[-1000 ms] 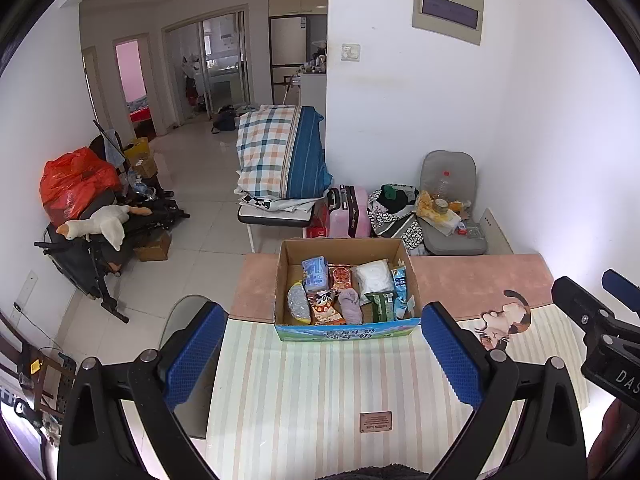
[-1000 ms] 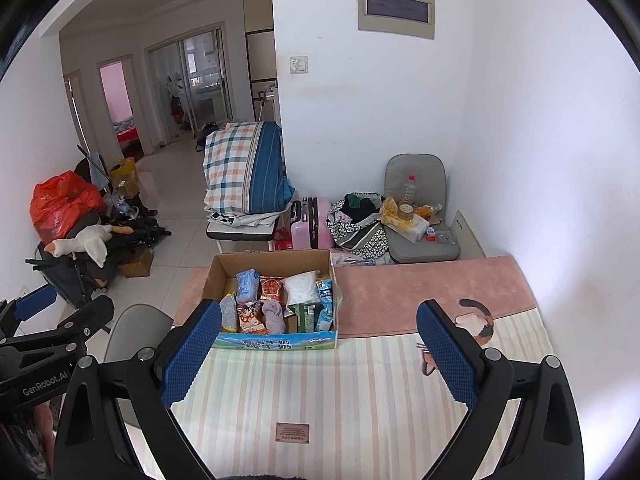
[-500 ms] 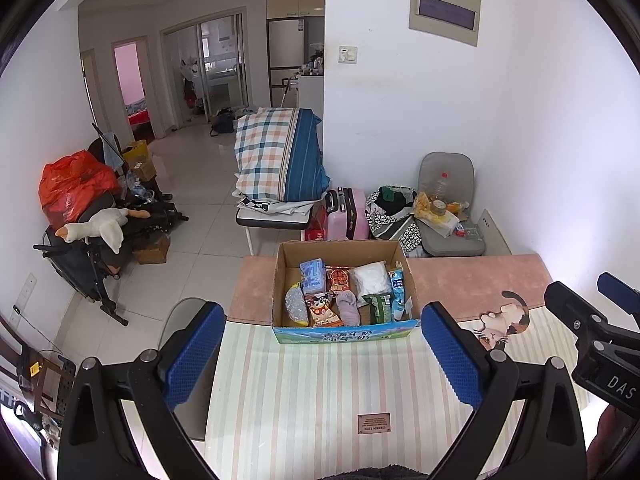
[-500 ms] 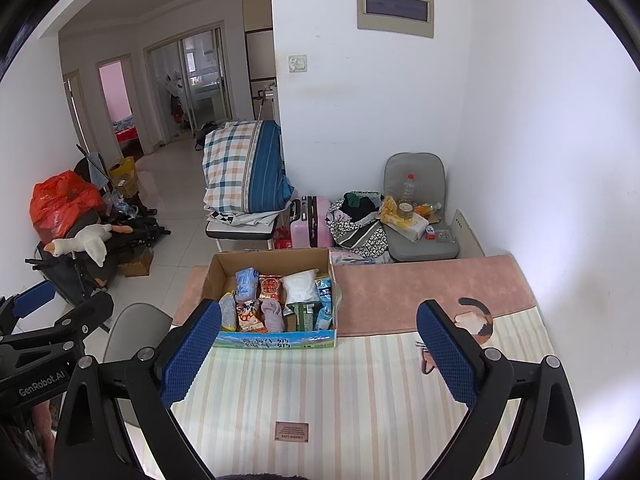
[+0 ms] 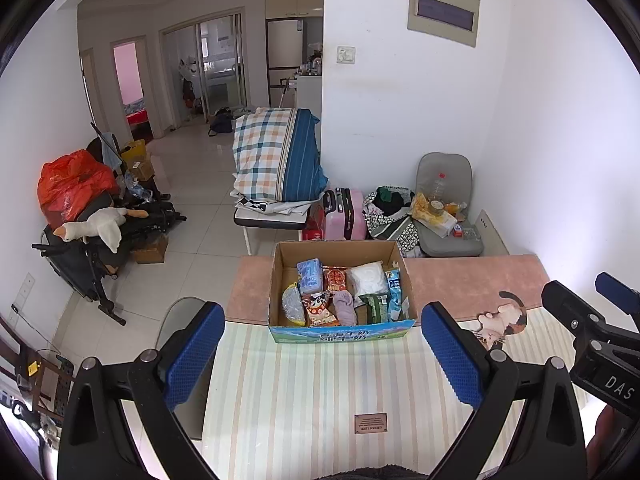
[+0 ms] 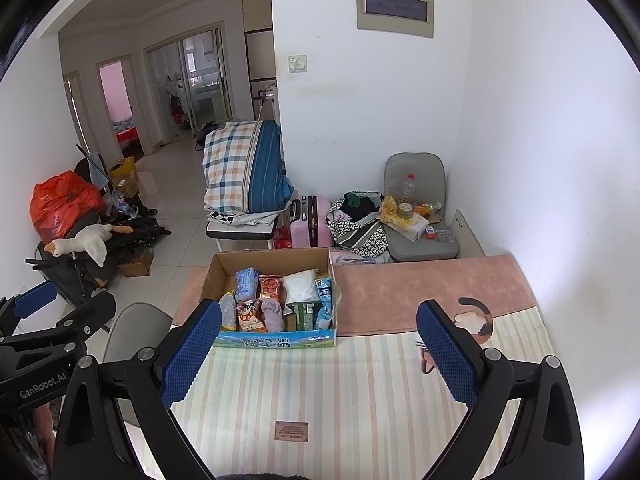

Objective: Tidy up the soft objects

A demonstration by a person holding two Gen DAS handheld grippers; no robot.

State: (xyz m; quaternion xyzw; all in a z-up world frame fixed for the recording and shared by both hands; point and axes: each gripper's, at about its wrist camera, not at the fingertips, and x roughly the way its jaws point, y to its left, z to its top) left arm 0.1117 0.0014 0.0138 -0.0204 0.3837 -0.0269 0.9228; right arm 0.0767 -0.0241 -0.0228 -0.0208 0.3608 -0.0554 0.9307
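An open cardboard box stands on the striped tablecloth. It holds several soft items: a blue pack, snack bags, a purple sock, a white bag and green packs. My left gripper is open and empty, above the table in front of the box. My right gripper is open and empty, to the right of the box front.
A pink runner crosses the table's far end, with a cat picture on the right. Beyond the table are a grey chair, a pink suitcase, folded bedding and a white wall on the right.
Both grippers have drifted slightly; the box sits a little lower and nearer in both views. Nothing was taken or let go.
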